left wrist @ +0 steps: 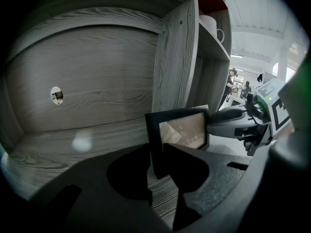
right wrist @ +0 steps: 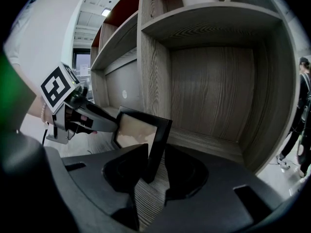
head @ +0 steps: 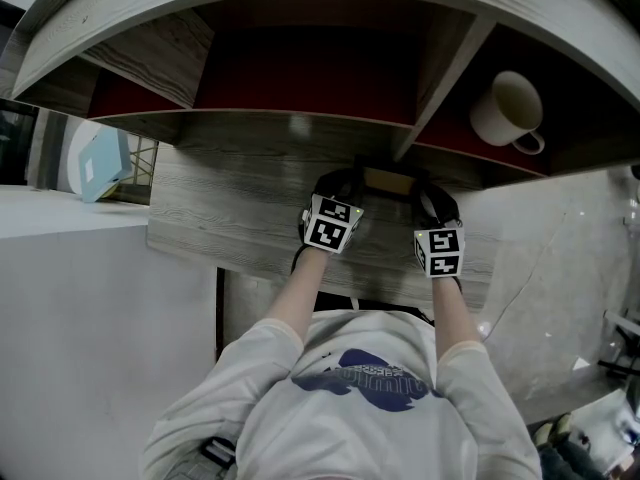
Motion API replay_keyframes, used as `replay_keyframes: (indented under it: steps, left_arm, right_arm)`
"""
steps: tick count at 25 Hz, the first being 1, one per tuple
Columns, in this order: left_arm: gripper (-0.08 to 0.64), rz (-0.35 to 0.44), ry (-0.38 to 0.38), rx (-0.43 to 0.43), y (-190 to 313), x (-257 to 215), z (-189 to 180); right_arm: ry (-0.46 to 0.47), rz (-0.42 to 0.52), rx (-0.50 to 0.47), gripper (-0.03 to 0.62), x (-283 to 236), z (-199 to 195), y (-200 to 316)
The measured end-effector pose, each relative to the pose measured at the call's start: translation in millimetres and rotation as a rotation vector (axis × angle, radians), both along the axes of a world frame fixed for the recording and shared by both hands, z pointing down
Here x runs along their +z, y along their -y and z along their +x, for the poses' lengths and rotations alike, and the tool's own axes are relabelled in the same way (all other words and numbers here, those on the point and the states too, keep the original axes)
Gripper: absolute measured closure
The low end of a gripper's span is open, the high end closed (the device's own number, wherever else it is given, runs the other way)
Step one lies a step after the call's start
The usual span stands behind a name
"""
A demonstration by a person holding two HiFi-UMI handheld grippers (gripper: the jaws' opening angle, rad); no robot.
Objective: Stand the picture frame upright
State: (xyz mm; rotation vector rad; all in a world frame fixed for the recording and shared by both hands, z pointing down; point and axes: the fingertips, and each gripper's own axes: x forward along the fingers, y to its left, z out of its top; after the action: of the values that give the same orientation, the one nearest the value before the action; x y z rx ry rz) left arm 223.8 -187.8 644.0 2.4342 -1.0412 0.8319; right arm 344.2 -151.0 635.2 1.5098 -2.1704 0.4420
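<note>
- Pic frame (head: 388,180) stands near upright on wood shelf (head: 230,208), just in front of divider (left wrist: 172,57), btwn both claws.
- L claw (left wrist: 155,165): clamped on frame's one side edge.
- R claw (right wrist: 152,171): jaws round opp. edge, slack, not pinching.
- Mug (head: 507,108) on board above, R side.

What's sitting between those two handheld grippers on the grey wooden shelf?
A black-rimmed picture frame, standing between the left gripper and right gripper; the head view shows it.
</note>
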Motion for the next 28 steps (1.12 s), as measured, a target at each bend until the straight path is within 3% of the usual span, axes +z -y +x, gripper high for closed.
replay_keyframes:
  steps: [8,21,28]
  left_arm:
    - [0.48,0.013,-0.015,-0.011,3.1,-4.2,1.4]
    - [0.482,0.04,-0.028,-0.066,-8.3,-22.1,-13.2]
    - [0.482,0.143,-0.058,-0.067,-21.8,-62.4,-21.5]
  right_arm:
    - [0.013,0.008,-0.006,0.453,-1.2,-2.5,0.3]
    - [0.057,0.039,0.057,0.443,-27.1,5.6,-12.4]
    - [0.091,0.115,0.085,0.445,-66.5,-7.9,-26.0]
